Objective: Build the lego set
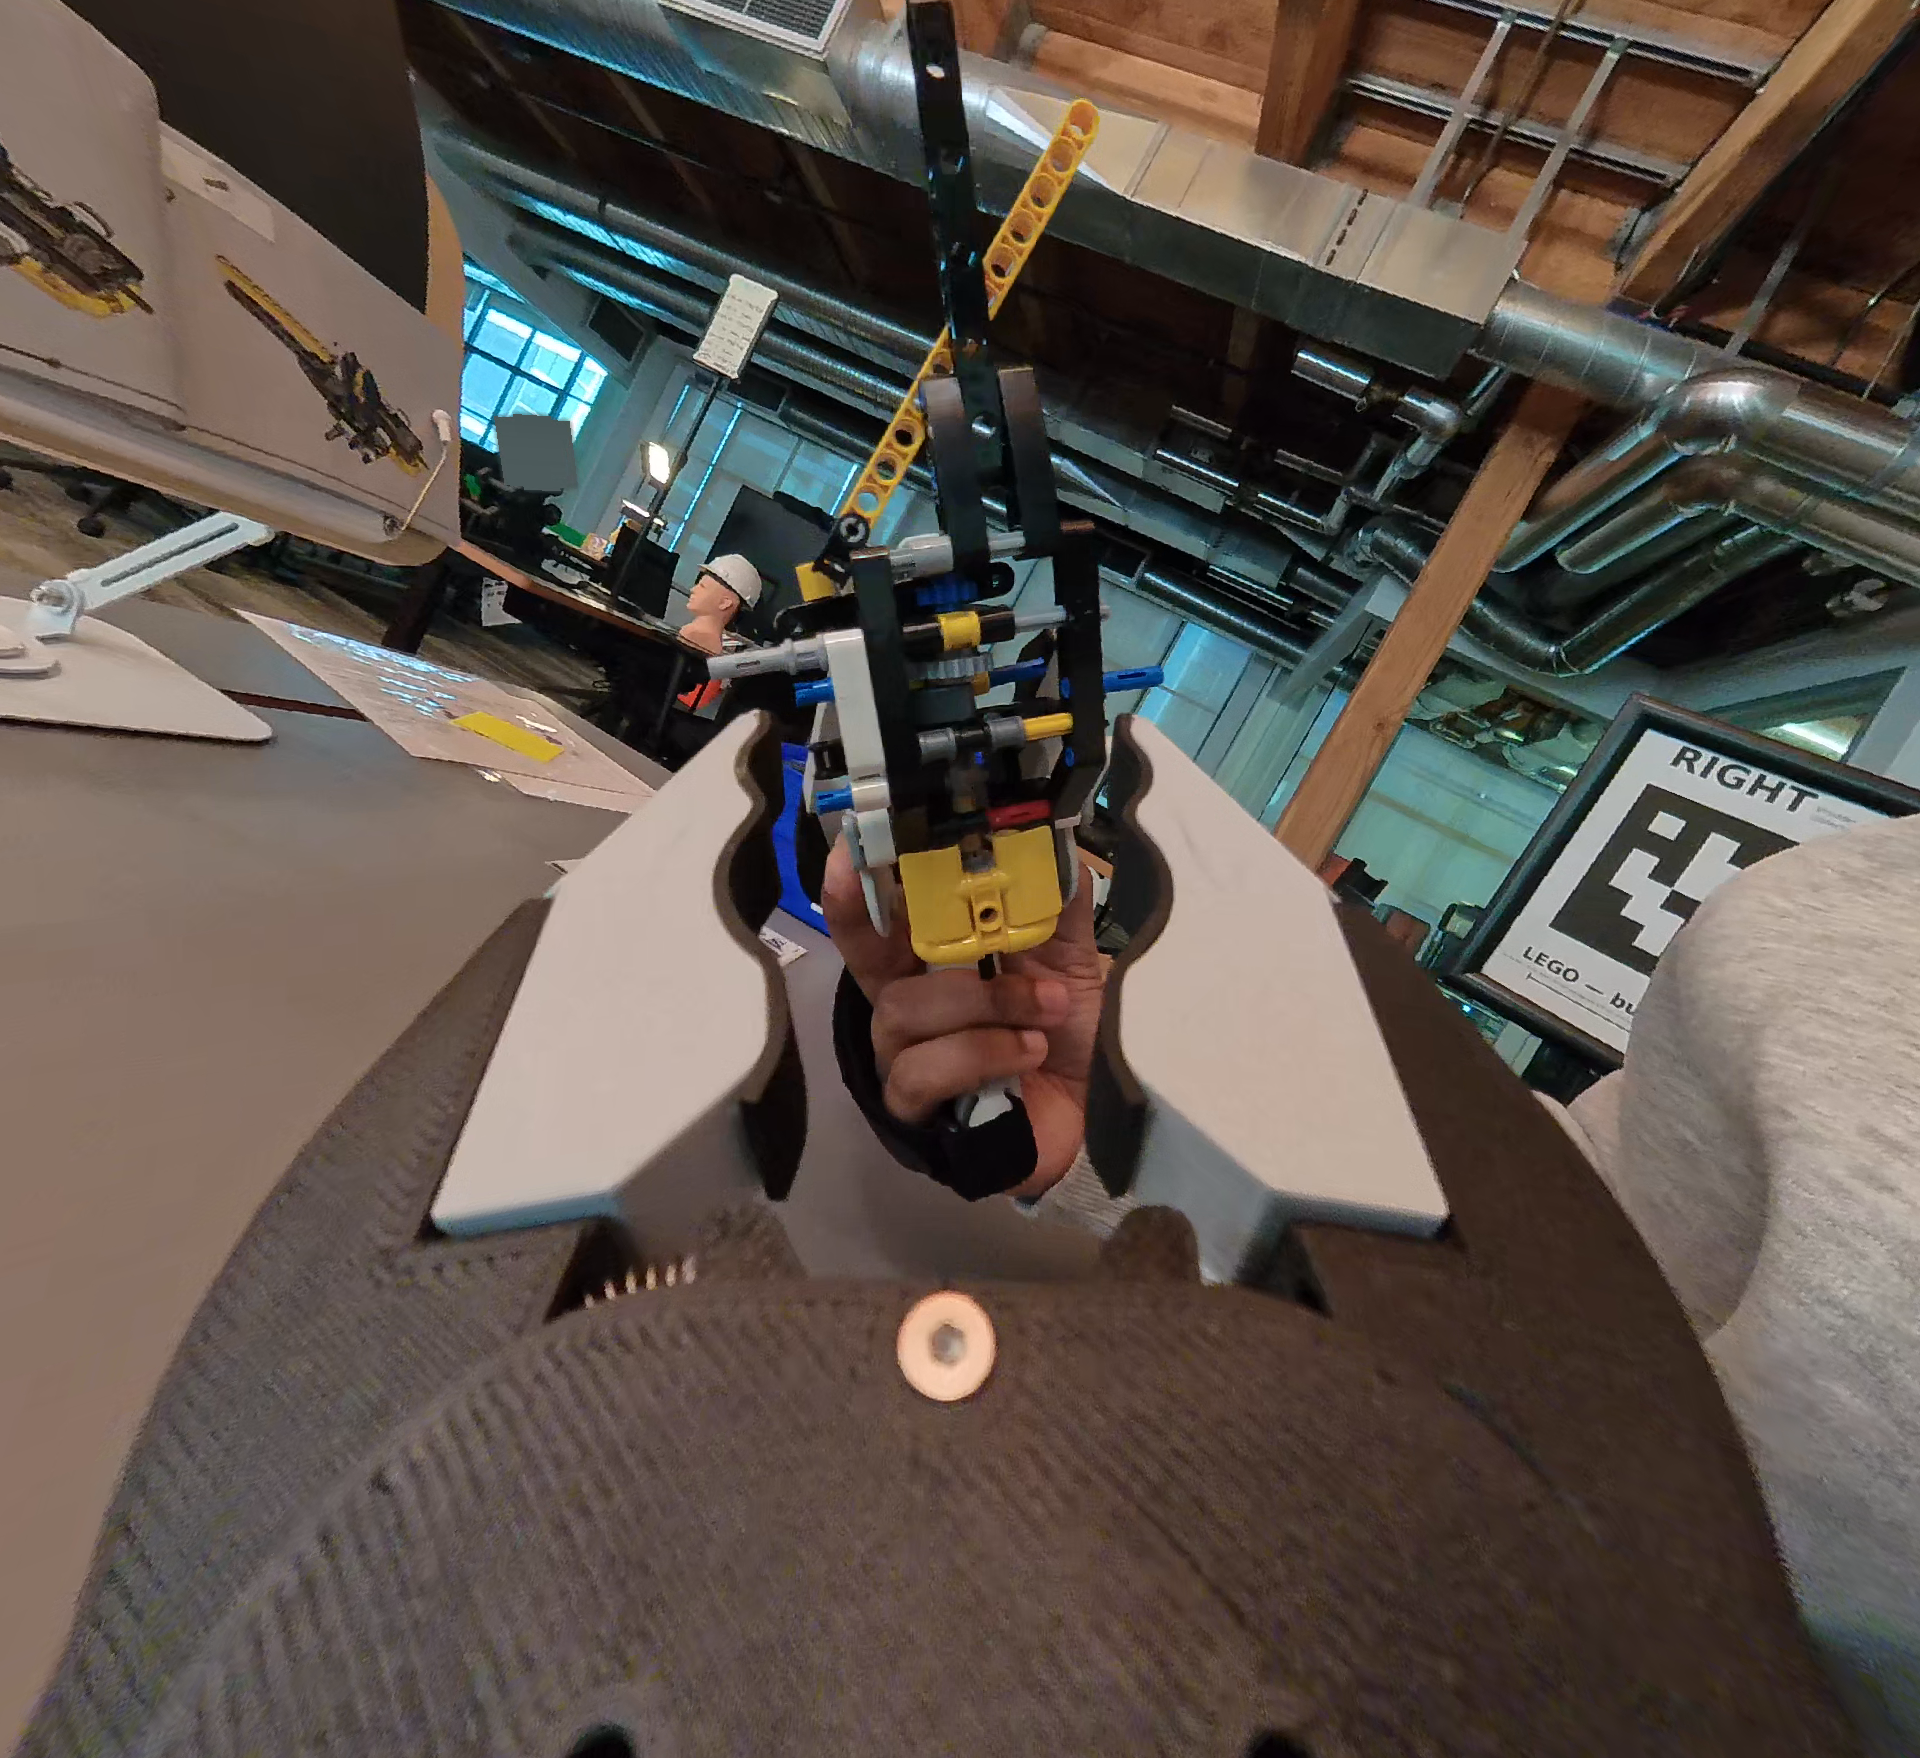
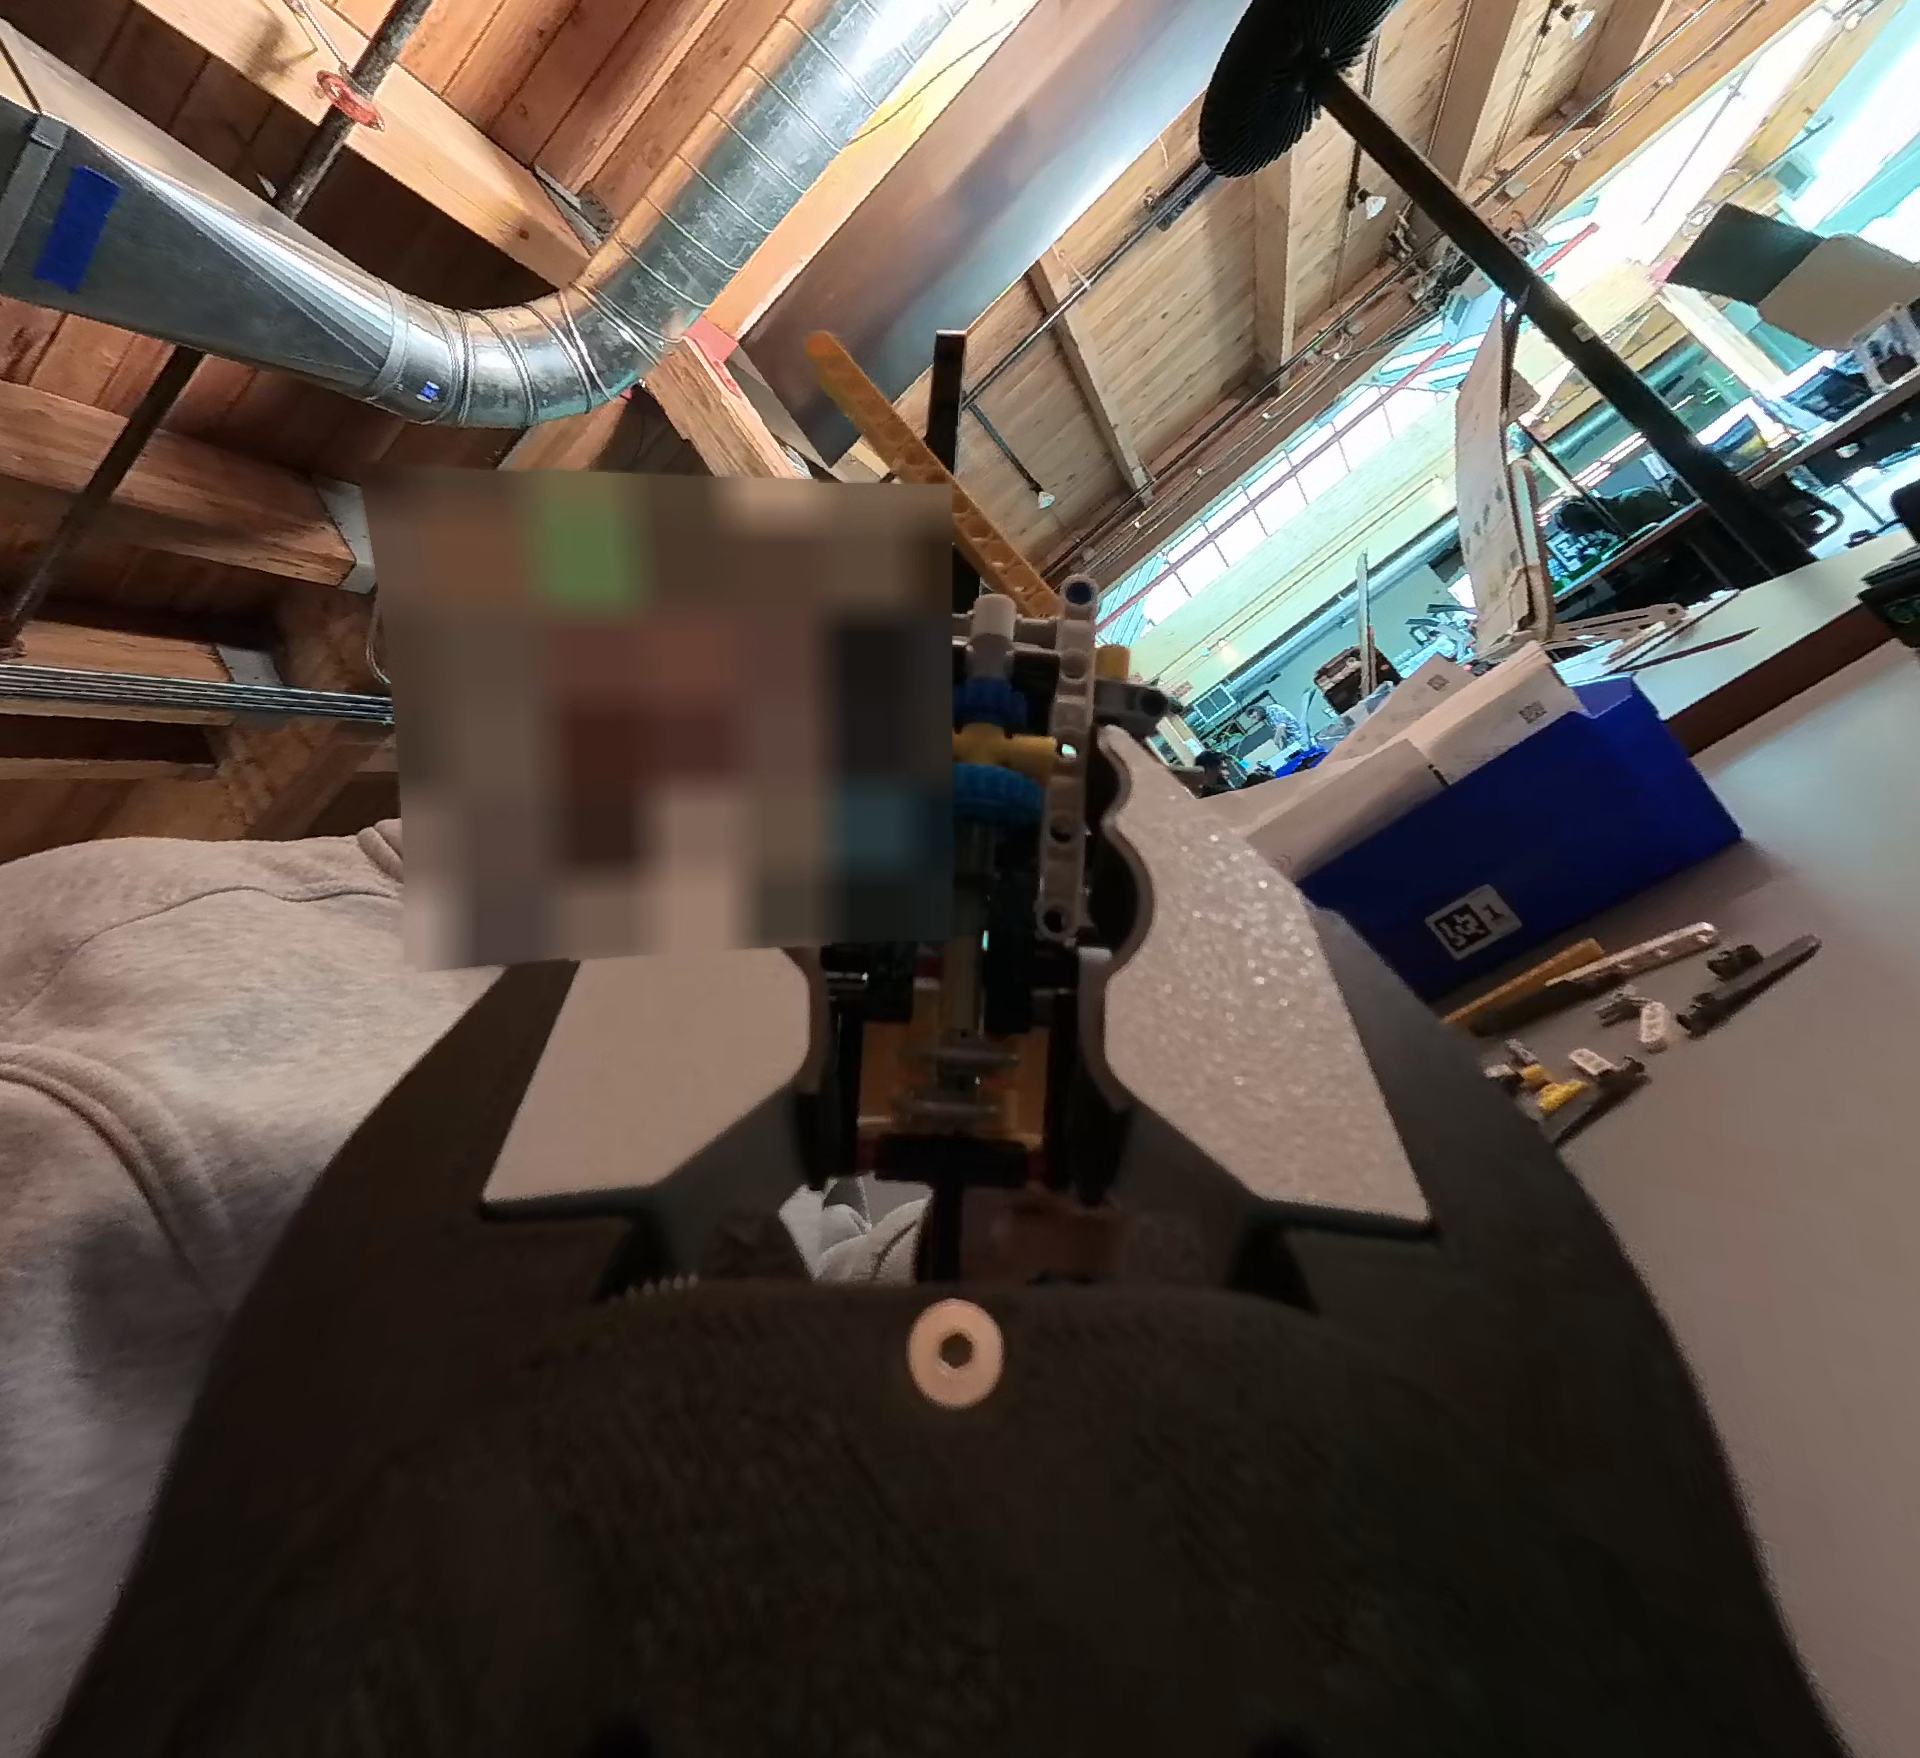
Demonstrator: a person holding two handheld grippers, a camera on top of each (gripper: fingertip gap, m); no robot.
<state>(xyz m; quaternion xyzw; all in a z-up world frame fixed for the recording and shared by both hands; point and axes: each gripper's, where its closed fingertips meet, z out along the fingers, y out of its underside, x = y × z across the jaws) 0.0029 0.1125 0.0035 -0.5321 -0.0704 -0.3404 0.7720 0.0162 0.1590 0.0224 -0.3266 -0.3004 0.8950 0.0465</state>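
The lego model (image 1: pixel 966 721) is a black, yellow and white frame with gears, blue pins, a yellow base panel and two long beams, one yellow and one black, pointing up. It is held up in the air. In the right wrist view the model (image 2: pixel 1039 773) sits between my right gripper's (image 2: pixel 971 835) fingers, which are shut on its lower part; a mosaic patch hides the left fingertip. My left gripper (image 1: pixel 940 742) is open, its fingertips on either side of the model's base, and I cannot tell if they touch. A hand (image 1: pixel 977 1012) shows below the model.
An instruction booklet (image 1: pixel 208 274) stands on a white stand (image 1: pixel 125 680) at the left, with a paper sheet (image 1: pixel 499 732) beside it. A blue bin (image 2: pixel 1538 825) and several loose pieces (image 2: pixel 1621 991) lie on the grey table (image 2: pixel 1766 1189). A framed marker sign (image 1: pixel 1683 877) stands at the right. Across from one pair of fingers to the other is roughly 6 centimeters.
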